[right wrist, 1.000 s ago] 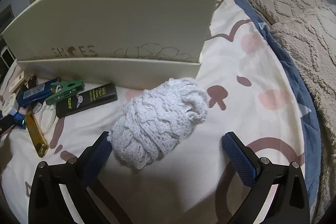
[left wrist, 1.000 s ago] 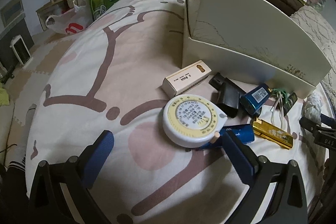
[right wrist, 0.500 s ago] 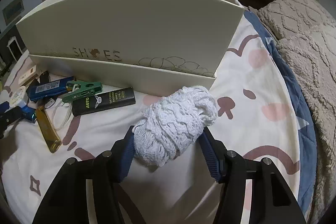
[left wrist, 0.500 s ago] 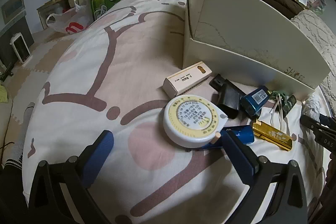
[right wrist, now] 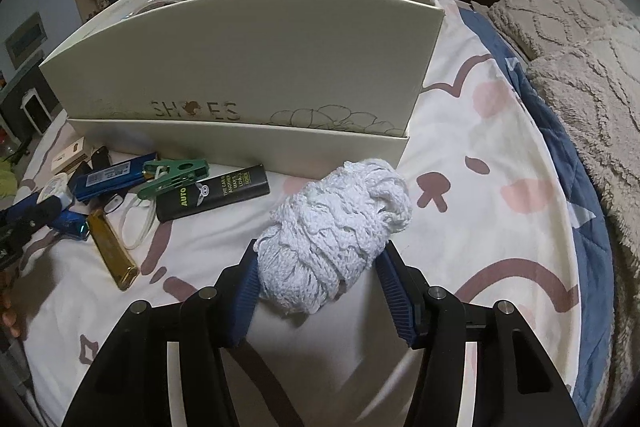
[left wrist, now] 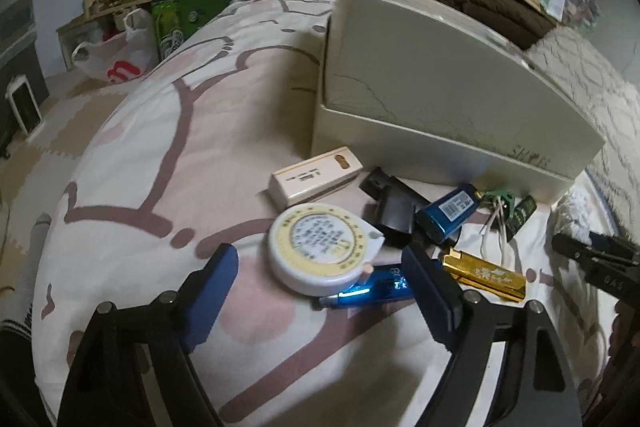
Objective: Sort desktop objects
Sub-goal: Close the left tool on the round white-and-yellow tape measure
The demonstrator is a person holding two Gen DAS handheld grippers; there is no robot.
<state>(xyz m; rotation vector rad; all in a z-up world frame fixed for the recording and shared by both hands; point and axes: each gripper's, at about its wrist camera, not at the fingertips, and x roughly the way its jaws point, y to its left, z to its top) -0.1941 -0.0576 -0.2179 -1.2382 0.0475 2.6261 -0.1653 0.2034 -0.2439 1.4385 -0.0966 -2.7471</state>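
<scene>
In the left wrist view, bare patterned bedsheet (left wrist: 168, 155) fills the left half. Mid-frame, the left gripper (left wrist: 320, 287), its jaws just closing, straddles a round glossy tape measure (left wrist: 324, 251) without visibly pressing it. The stiff cream box (left wrist: 432, 107) walls off the upper right. In the right wrist view, the right gripper (right wrist: 320, 279) is clamped on a knobbly white yarn bundle (right wrist: 336, 231) at lower centre; open sheet lies rightward.
</scene>
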